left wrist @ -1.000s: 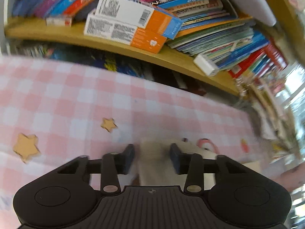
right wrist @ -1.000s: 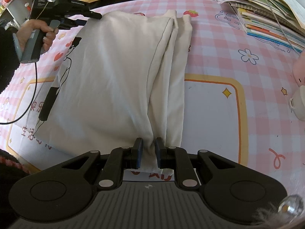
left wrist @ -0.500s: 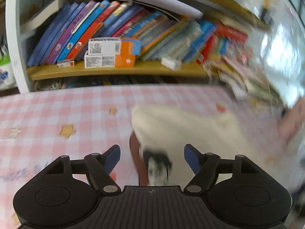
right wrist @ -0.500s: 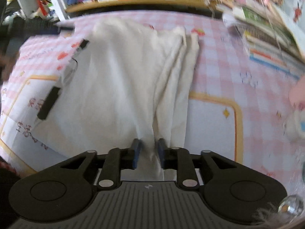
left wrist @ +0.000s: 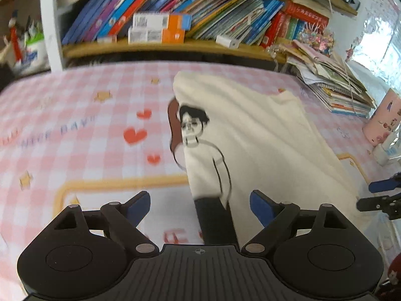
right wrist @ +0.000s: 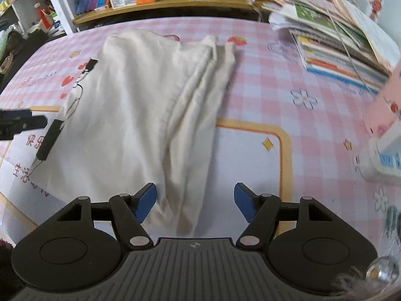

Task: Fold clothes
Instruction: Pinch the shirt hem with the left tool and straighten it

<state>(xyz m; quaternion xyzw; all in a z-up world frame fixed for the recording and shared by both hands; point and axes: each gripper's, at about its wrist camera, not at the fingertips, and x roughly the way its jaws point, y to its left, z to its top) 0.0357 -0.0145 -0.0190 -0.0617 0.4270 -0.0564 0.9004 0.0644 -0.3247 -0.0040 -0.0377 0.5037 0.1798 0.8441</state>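
Observation:
A cream shirt (left wrist: 263, 135) with a black cartoon figure printed on it lies folded lengthwise on the pink checked tablecloth (left wrist: 75, 130). My left gripper (left wrist: 199, 200) hovers over the shirt's printed left edge. Its jaws are opening wide, and the cloth lies beneath them untouched by the pads. In the right wrist view the same shirt (right wrist: 140, 115) runs away from me, its narrow near end lying between the fingers of my right gripper (right wrist: 195, 193). Those jaws are opening too and the pads stand clear of the fabric. The left gripper (right wrist: 20, 123) shows at that view's left edge.
A wooden shelf (left wrist: 175, 45) packed with books and orange boxes runs along the table's far side. A stack of magazines (right wrist: 333, 45) sits at the far right. A pink cup (left wrist: 383, 120) and a white box (right wrist: 386, 155) stand on the right.
My left gripper opened, let go of the shirt's far corner and drew back toward the near side. My right gripper opened from shut and released the shirt's near end.

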